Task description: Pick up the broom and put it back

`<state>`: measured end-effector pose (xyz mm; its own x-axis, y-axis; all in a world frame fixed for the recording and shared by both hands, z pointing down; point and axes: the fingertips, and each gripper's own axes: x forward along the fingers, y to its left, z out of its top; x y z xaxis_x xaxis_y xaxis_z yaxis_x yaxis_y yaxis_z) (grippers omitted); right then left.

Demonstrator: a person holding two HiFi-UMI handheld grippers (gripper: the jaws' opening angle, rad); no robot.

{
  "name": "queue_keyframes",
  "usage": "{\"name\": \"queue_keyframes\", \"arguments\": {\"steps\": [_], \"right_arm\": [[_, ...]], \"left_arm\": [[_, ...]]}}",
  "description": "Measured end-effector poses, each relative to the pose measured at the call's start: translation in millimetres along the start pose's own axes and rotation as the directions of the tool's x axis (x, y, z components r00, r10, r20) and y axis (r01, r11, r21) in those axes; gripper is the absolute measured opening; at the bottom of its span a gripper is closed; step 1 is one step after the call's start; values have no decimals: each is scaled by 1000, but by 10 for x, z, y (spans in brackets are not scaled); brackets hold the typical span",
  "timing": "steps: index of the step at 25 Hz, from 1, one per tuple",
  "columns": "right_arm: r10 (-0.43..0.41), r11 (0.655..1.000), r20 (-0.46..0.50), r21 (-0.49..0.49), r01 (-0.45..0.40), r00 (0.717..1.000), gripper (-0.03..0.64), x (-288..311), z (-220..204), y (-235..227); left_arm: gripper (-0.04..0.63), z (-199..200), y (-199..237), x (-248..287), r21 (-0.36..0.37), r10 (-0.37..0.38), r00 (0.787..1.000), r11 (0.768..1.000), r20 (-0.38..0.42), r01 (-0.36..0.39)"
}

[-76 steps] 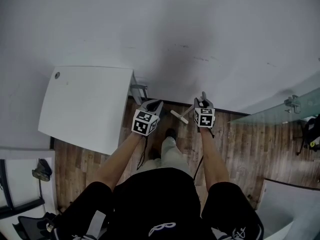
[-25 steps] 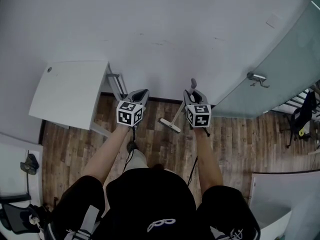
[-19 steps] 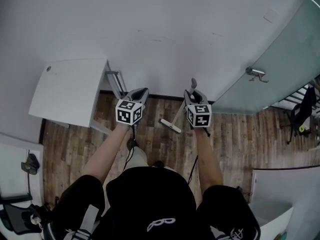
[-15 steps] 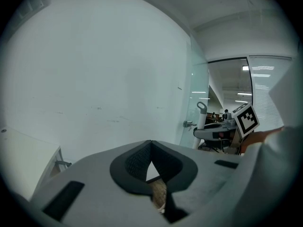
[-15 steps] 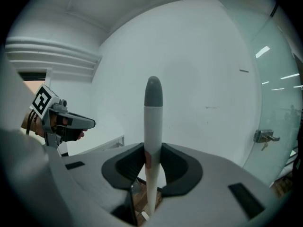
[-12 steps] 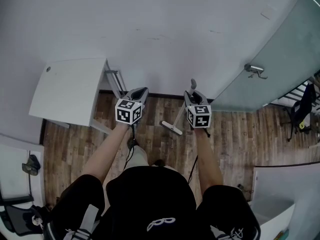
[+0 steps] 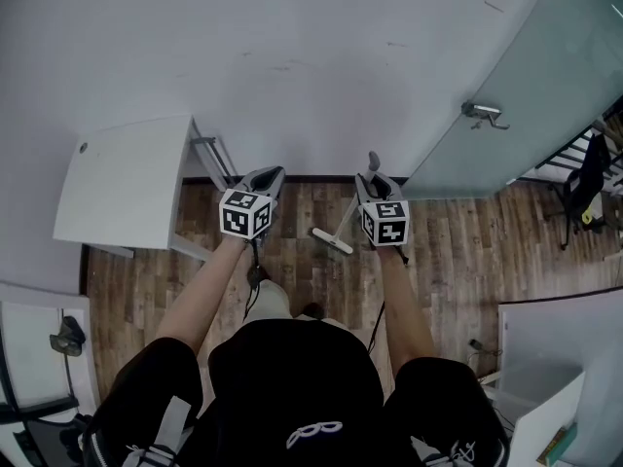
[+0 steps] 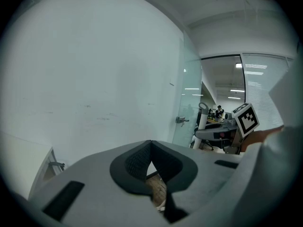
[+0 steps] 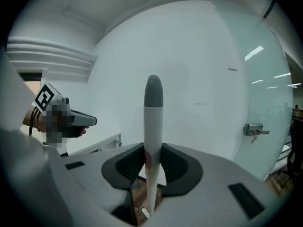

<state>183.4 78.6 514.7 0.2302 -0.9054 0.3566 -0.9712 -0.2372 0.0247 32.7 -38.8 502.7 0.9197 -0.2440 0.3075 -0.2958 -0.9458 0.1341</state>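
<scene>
Far left, a white square worktop (image 7: 122, 188) stands on thin metal legs against the plain white wall (image 7: 311, 56), with nothing on it that I can see. Next along, the left claw (image 7: 270, 174) is held out level towards the wall. In the left gripper view (image 8: 150, 143) its dark pads are pressed together at the tips and nothing is between them.

In the middle hangs the slim white broom with a grey-capped handle (image 7: 343, 224). Its narrow white head is down by the brown plank floor (image 7: 458, 256), though I cannot tell whether it touches. The right claw (image 7: 374, 175) is pinching the handle just below the grey cap, which the right gripper view (image 9: 152, 148) shows plainly, the stick standing upright between the pads. On the far right is a frosted glass door (image 7: 545, 95) with a metal lever (image 7: 482, 113).

The risk, to my eye, is the high, one-claw grip. Nearly the whole broom hangs below the pads, so it could pivot or slide through them, and the head could catch on the planks or swing into the wall or the glass. If it is leaned too steeply, it may skate down the smooth wall.

As for writing, there are only black-and-white square markers on the claw cubes and a white emblem on the person's dark top. I can read no words.
</scene>
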Motion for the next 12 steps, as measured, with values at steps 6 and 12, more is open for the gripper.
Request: {"name": "queue_keyframes", "arguments": {"steps": [6,12], "right_arm": [[-10,1000,-14,4,10,1000,115,-16,-94,-155],[-16,1000,-36,0,16,999,115,146,-187,-266]], "left_arm": [[17,-26,-103,136,21,-25,999,999,-21,25],[17,-97,-103,373,33,-71,996,997,-52,73]]}}
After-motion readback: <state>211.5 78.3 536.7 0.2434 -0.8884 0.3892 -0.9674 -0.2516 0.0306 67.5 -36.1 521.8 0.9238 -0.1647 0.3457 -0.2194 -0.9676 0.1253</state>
